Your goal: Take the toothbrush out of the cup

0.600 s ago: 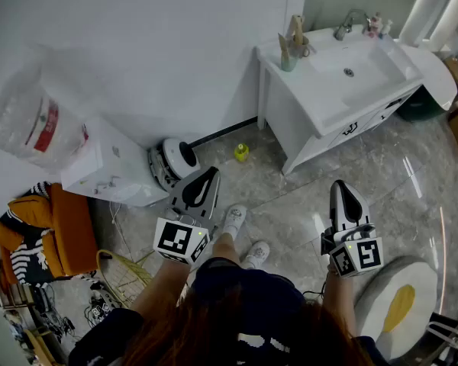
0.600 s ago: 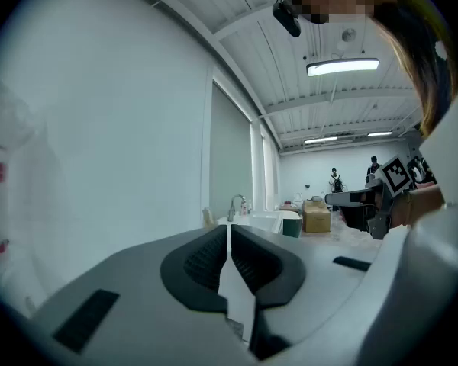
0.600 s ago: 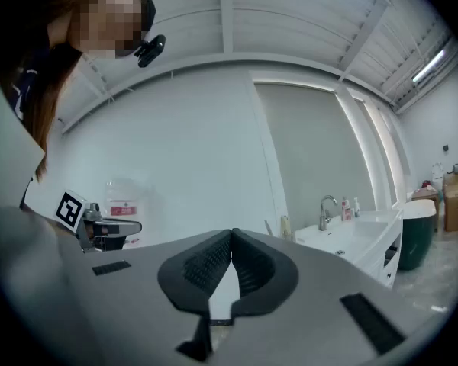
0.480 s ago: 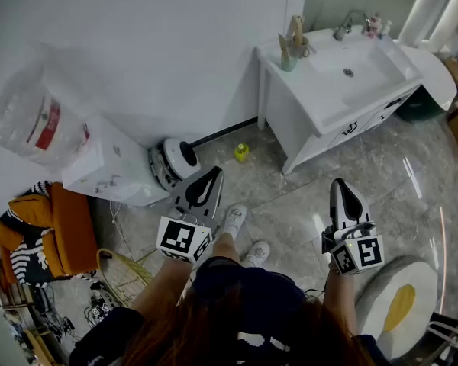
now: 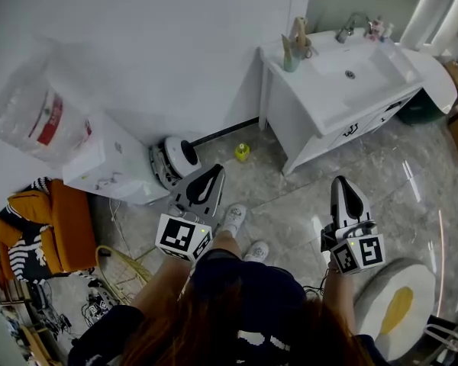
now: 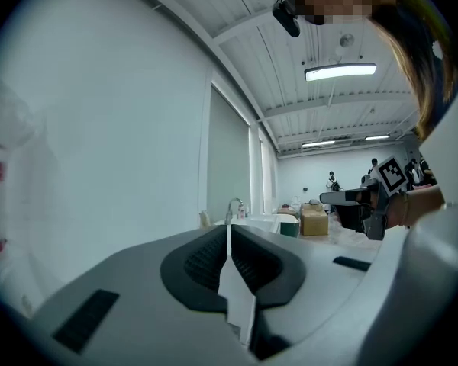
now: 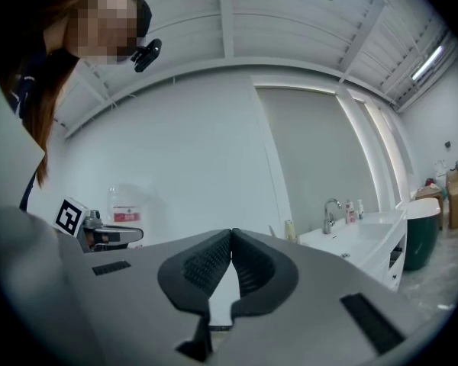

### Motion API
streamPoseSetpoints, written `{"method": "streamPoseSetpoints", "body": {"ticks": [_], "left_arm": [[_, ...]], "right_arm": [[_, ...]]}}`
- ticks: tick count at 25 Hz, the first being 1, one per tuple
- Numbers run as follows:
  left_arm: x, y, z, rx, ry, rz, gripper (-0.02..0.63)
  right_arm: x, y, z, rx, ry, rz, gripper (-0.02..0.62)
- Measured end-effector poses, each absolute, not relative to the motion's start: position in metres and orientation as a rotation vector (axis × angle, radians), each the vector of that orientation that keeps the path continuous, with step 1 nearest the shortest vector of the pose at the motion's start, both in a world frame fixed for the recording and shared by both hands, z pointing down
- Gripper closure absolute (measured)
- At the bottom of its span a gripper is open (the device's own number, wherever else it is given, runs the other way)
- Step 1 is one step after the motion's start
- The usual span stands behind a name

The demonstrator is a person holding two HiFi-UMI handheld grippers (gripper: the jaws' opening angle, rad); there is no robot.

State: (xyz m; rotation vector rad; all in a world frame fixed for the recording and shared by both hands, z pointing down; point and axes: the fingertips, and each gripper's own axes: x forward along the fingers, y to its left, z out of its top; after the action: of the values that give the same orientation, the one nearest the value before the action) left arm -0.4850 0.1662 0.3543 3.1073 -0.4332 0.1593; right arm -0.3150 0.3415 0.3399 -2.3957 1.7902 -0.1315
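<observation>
Here's the person standing on the marble floor [image 5: 305, 204], a gripper in each hand, both held out level over the shoes [image 5: 233, 219].

The left gripper [image 5: 214, 171] has its jaws pressed together, and its own view confirms it: the left gripper [image 6: 227, 231] shows ribbed pads meeting edge to edge with nothing caught between them. Over on the other side, the right gripper [image 5: 342, 181] is the same story. In its view the right gripper [image 7: 231, 235] has both pads closed tight on empty air.

Now, the target. The cup [image 5: 291, 62] stands at the far left corner of the white washbasin cabinet [image 5: 320, 109], right against the wall, with a thin toothbrush [image 5: 285, 45] poking up out of it, though it's small at this range. The tap [image 5: 349, 23] sits farther right along the back of the basin. Both grippers are well apart from that cup, down on the near side of the room.

Around the edges: a water dispenser [image 5: 111, 166] with its big bottle [image 5: 34, 113] on the left, a round white floor robot [image 5: 175, 161] just beside it, a small yellow thing [image 5: 242, 152] on the floor by the cabinet's foot, and a fried-egg cushion [image 5: 393, 311] at near right.
</observation>
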Motion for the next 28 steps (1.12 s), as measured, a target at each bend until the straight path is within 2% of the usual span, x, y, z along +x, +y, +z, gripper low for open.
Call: {"method": "streamPoseSetpoints", "body": {"ticks": [9,28], "left_arm": [[-0.452,0.116,0.354,3.086,-0.419,0.128,0.575],[-0.303,-0.095,0.342,3.114,-0.209,0.078,0.575]], "right_arm": [[-0.286,0.3,0.337,-2.414,1.741,-0.121,0.58],[-0.153,0.119,0.312,-2.536,1.58,-0.034,0.58]]}}
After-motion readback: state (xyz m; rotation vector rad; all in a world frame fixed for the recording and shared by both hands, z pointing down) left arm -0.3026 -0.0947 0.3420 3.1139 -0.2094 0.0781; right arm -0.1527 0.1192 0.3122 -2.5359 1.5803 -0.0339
